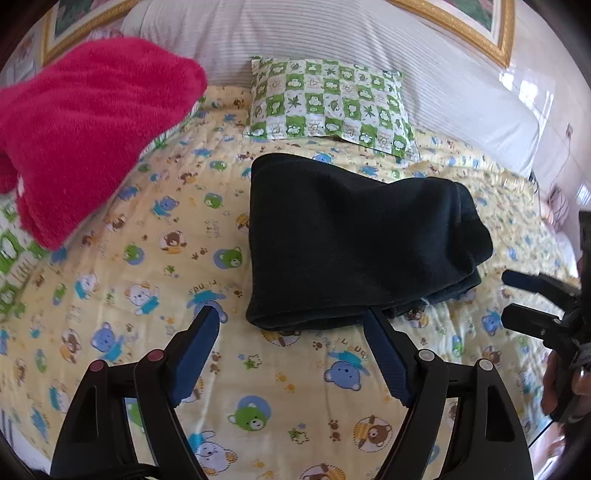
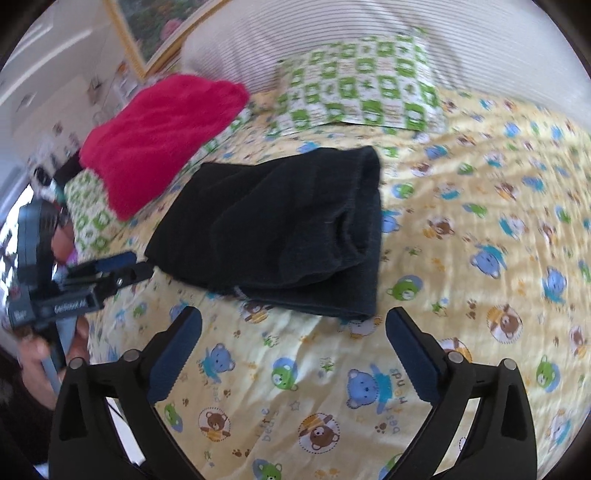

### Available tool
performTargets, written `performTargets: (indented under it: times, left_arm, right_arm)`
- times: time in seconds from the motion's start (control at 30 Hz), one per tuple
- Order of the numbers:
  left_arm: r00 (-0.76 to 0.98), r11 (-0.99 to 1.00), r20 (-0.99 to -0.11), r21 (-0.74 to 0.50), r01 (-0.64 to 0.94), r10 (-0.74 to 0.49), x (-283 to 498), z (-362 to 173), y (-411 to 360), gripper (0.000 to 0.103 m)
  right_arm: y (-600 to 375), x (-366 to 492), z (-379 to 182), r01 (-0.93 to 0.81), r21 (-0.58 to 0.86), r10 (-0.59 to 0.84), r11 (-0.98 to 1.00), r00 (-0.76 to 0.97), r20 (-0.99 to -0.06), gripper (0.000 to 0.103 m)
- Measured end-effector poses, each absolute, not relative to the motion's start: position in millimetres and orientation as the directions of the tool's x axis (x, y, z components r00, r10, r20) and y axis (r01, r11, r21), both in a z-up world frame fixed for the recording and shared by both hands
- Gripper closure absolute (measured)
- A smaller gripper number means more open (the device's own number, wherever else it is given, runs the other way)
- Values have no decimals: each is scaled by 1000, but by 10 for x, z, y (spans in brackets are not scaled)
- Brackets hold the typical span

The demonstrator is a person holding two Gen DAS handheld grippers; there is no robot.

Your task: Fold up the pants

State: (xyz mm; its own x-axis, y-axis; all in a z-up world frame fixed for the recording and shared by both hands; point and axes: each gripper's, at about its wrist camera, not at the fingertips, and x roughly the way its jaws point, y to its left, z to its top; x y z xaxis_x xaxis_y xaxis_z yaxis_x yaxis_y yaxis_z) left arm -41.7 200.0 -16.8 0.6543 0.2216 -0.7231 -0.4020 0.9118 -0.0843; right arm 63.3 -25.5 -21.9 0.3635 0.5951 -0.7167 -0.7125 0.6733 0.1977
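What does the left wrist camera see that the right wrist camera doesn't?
Only the left wrist view shows a second gold picture frame at upper right.

Only the right wrist view shows the hand holding the left gripper.

Both show the folded black pants on the teddy-bear bedsheet, the red fuzzy blanket, the green checked pillow, and open, empty grippers, including the right gripper.

Home bedroom. A bed is covered by a yellow teddy-bear print quilt (image 1: 147, 258); a green-and-white checked pillow (image 1: 328, 103) is laid against a white striped headboard (image 1: 332, 40). Gilt-framed pictures (image 1: 476, 22) are hung on the wall above. A red plush blanket (image 1: 85, 125) is piled at one side.
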Motion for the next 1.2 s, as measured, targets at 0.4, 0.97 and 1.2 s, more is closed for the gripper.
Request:
performTargets:
  times: [0.4,0.97,1.2]
  left_arm:
    - [643,918,-703,36,-394,304,-490,-60,1867,18]
    - [649,915,-683,74,-396,336,-497,3,1872,14]
    - [648,917,-685,74,-393,333,-436,-32,1887,13]
  right_arm:
    - [-111,526,-154,-769,95,575,633,384,-723,1]
    - [-44,524,-110,-800,65,590,597,383,-711,1]
    - [-54,547,-153,-796,81,598,600,379,-706,1]
